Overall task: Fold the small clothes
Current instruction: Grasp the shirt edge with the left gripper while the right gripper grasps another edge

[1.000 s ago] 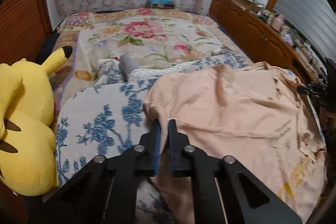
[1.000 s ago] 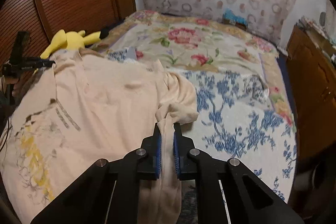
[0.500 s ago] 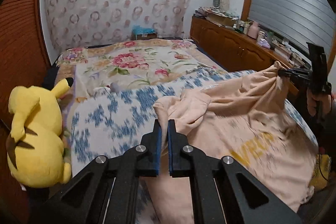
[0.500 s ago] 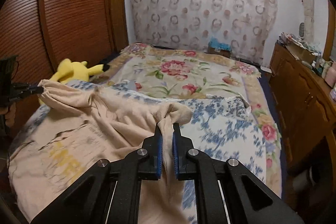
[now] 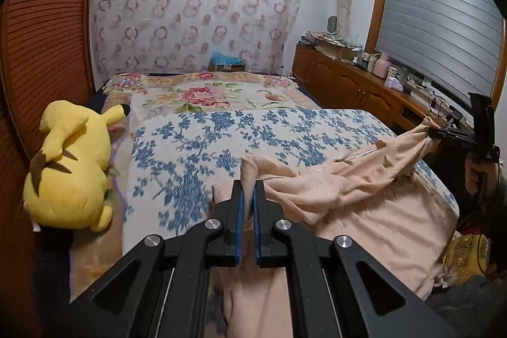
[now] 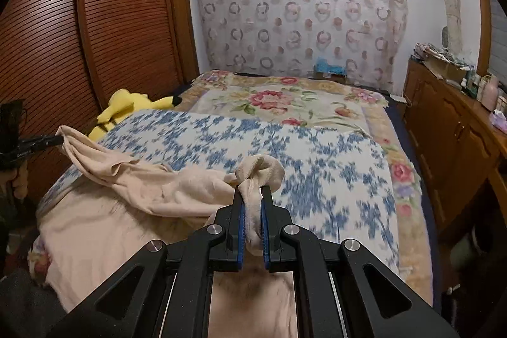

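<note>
Item: peach garment (image 5: 364, 205), slack span hanging between my two grips over near edge of bed (image 5: 196, 144), lower part draped on blue-flowered cover. I hold it by two bunched ends, likely to spread it flat for folding.
Left gripper (image 5: 248, 195): pinching bunched cloth.
Right gripper (image 6: 252, 198): clamped on thick wad.
Left view alone: hand (image 5: 481, 176) on right handle, window-side cabinet (image 5: 348, 84).
Right view alone: slatted wardrobe doors (image 6: 104, 21) beside plush toy (image 6: 126, 106).
</note>
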Demonstrator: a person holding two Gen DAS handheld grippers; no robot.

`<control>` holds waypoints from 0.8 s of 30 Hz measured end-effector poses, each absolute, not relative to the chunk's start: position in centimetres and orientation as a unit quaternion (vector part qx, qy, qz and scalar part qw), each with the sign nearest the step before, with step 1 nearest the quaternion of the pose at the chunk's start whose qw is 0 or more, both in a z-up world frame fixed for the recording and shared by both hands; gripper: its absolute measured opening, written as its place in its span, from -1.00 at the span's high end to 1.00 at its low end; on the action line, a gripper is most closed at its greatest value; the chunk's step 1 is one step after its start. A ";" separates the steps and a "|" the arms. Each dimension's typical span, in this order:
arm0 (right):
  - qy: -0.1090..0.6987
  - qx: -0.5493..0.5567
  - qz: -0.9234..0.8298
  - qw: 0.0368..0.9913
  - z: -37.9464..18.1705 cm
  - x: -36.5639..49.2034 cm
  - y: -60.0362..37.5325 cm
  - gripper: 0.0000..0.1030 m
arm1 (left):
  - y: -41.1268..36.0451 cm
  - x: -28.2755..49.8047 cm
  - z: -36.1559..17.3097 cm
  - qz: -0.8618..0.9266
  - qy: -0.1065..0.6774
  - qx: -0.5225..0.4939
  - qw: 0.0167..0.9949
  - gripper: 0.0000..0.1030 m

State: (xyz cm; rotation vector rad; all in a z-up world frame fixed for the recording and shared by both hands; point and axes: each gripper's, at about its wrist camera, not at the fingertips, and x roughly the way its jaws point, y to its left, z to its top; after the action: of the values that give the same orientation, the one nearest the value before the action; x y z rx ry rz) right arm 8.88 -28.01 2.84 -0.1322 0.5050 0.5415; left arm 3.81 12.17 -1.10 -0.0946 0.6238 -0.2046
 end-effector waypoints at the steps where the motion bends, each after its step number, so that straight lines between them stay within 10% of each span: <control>1: 0.246 -0.066 0.266 0.930 3.2 8.1 -28.3 0.84 | 12.0 3.3 -1.0 -0.100 0.306 -0.042 0.946 0.89; 24: 0.322 -0.067 0.265 0.907 -1.1 -1.2 -32.5 0.84 | 11.0 -3.7 -5.8 -0.092 0.357 -0.022 0.929 0.88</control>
State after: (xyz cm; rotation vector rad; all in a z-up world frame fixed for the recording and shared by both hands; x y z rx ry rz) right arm -1.19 -32.51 -1.12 -0.1381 0.6649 0.5465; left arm -3.74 10.96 -5.83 -0.0451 0.7310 -0.1886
